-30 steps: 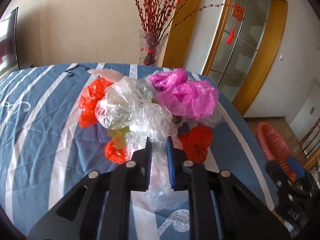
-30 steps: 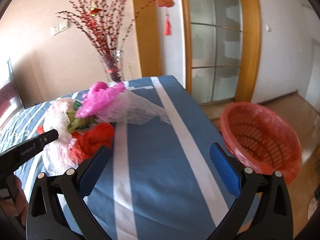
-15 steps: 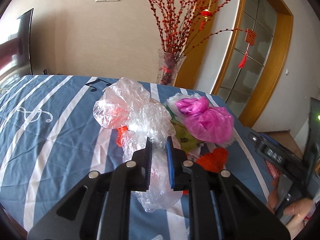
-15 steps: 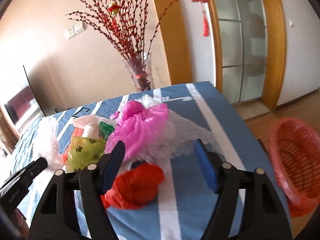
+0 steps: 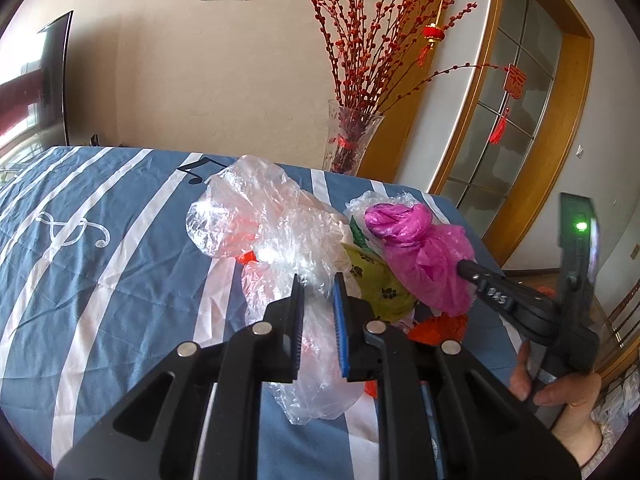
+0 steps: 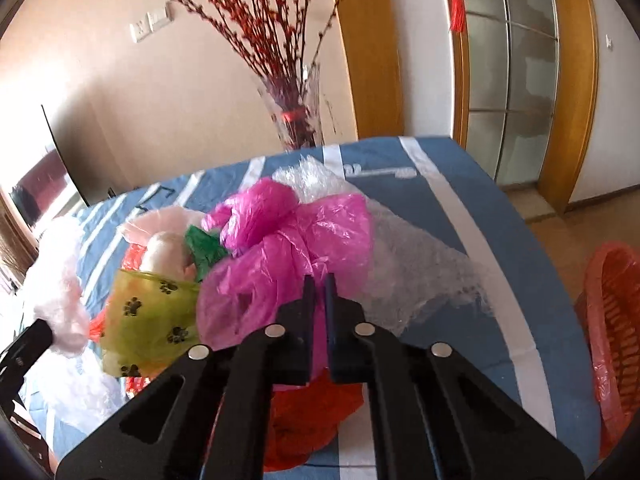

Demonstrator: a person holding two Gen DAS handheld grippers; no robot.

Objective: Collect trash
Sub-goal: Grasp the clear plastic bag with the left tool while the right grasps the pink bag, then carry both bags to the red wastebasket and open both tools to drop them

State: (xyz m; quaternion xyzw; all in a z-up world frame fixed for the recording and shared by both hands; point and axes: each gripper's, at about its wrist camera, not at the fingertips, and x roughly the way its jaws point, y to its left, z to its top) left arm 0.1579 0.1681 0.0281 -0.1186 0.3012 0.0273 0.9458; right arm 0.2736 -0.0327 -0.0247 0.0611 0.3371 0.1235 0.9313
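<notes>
My left tongs (image 5: pixel 318 280) clench the clear bag (image 5: pixel 276 236) above the desk (image 5: pixel 100 264); my right tongs (image 6: pixel 319 282) pinch the pink bag (image 6: pixel 288 256). Thin film could slip or tear, dragging the green bag (image 6: pixel 156 316) off before the red basket (image 6: pixel 612 340).
</notes>
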